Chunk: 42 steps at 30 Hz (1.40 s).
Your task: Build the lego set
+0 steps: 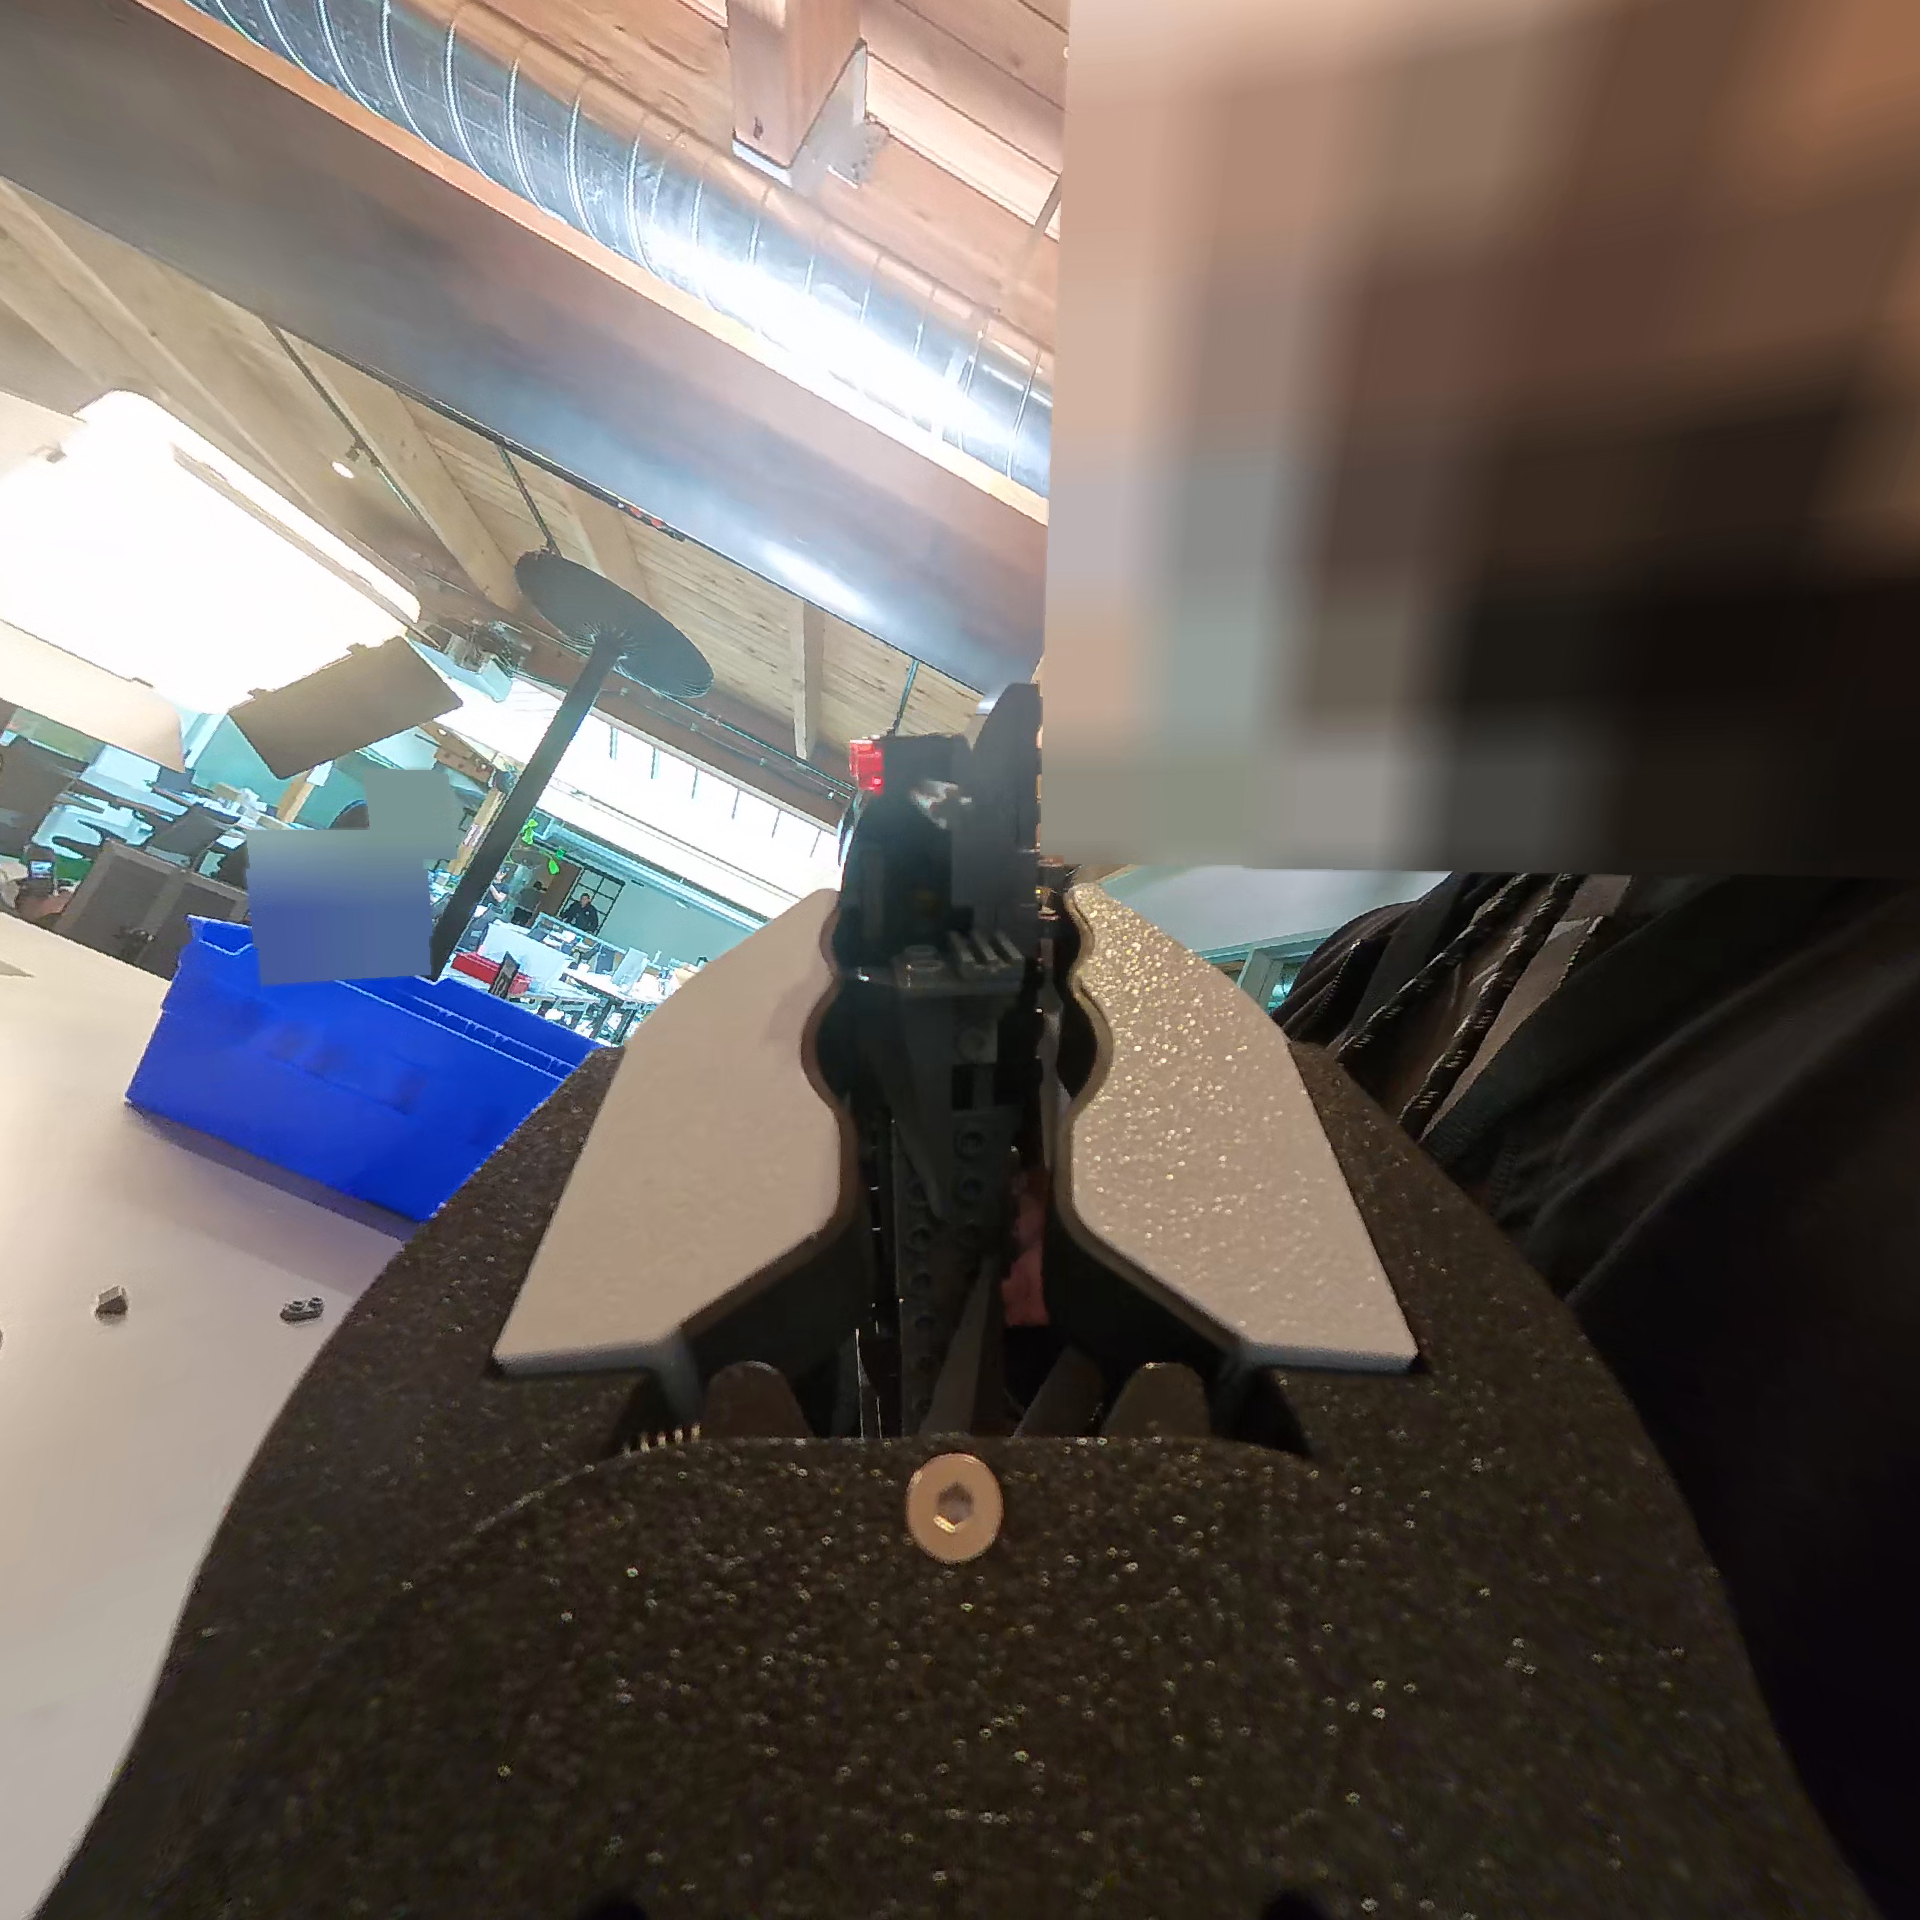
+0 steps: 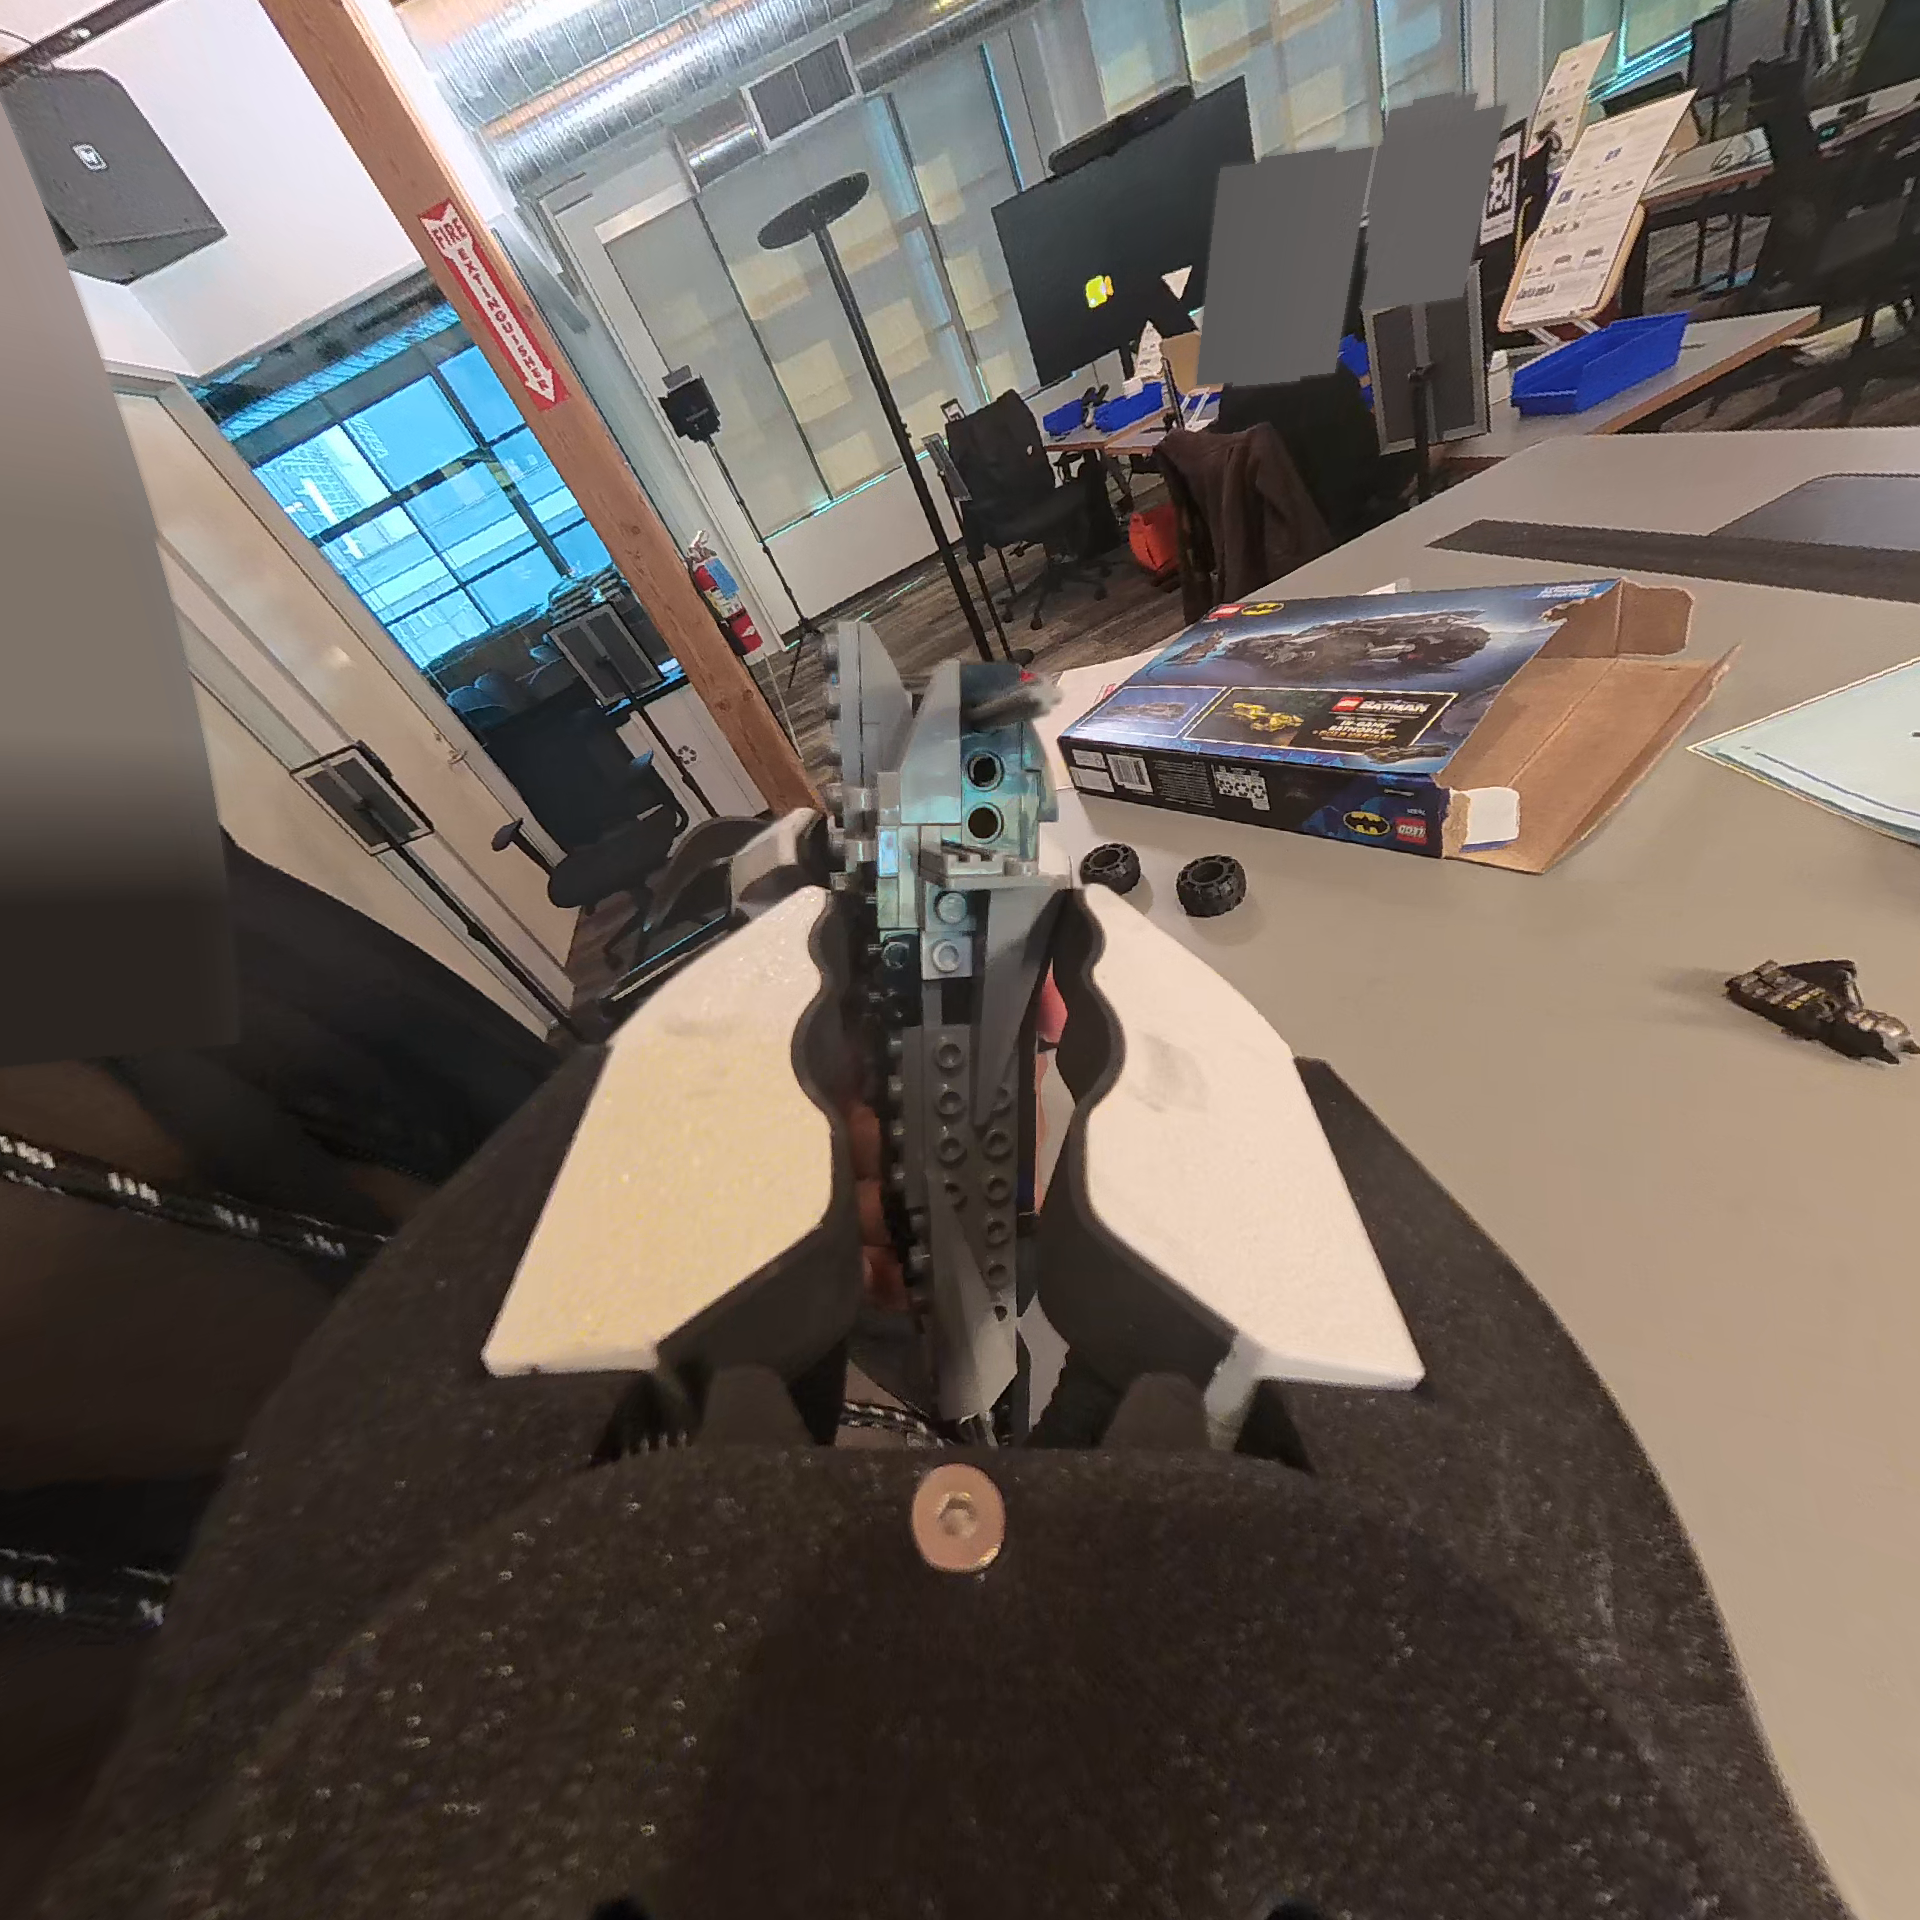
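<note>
A grey desk fills the right of the right wrist view, a torn box above centre, two black wheels just below it. A blue bin sits at left in the left wrist view. At centre, each claw — left claw, right claw — is closed on a dark brick model, seemingly the same one. Steady, even pressure looks wise — studs could shear apart.

Both tongs, left and right, tilt upward, each clamped on something.
</note>
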Motion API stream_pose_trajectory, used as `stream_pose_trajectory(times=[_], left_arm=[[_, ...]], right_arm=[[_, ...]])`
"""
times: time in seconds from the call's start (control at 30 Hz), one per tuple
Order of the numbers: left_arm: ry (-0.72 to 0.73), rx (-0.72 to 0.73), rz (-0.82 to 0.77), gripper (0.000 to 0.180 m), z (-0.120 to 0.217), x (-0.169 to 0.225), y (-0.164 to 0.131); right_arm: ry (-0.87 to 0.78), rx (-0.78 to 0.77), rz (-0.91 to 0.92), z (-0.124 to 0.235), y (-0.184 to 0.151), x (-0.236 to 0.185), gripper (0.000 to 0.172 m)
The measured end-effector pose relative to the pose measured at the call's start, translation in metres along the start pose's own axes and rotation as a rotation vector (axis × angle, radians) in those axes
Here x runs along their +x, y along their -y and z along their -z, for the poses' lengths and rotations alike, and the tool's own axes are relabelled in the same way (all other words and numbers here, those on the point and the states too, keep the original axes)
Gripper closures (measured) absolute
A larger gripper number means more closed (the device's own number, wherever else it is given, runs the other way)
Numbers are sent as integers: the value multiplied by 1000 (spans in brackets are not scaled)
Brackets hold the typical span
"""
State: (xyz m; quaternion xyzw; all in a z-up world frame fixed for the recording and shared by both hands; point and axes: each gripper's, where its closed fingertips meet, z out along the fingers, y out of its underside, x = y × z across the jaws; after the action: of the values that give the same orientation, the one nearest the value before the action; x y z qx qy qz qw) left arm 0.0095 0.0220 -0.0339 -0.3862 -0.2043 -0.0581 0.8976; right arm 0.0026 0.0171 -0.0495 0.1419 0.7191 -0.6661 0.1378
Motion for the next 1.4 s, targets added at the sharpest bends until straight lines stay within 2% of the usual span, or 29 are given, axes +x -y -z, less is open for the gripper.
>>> stream_pose_trajectory(times=[0.2, 0.4, 0.7, 1.4], left_arm=[[13, 9, -41, 144, 3, -4, 5], [1, -42, -56, 144, 2, -4, -6], [-46, -59, -43, 144, 3, -3, -9], [-79, -56, -46, 145, 7, 3, -8]], right_arm=[[-32, 40, 29, -1, 6, 4, 135], [-15, 81, 40, -2, 16, 2, 127], [26, 90, 42, -5, 15, 1, 133], [63, 85, 47, -9, 11, -6, 133]])
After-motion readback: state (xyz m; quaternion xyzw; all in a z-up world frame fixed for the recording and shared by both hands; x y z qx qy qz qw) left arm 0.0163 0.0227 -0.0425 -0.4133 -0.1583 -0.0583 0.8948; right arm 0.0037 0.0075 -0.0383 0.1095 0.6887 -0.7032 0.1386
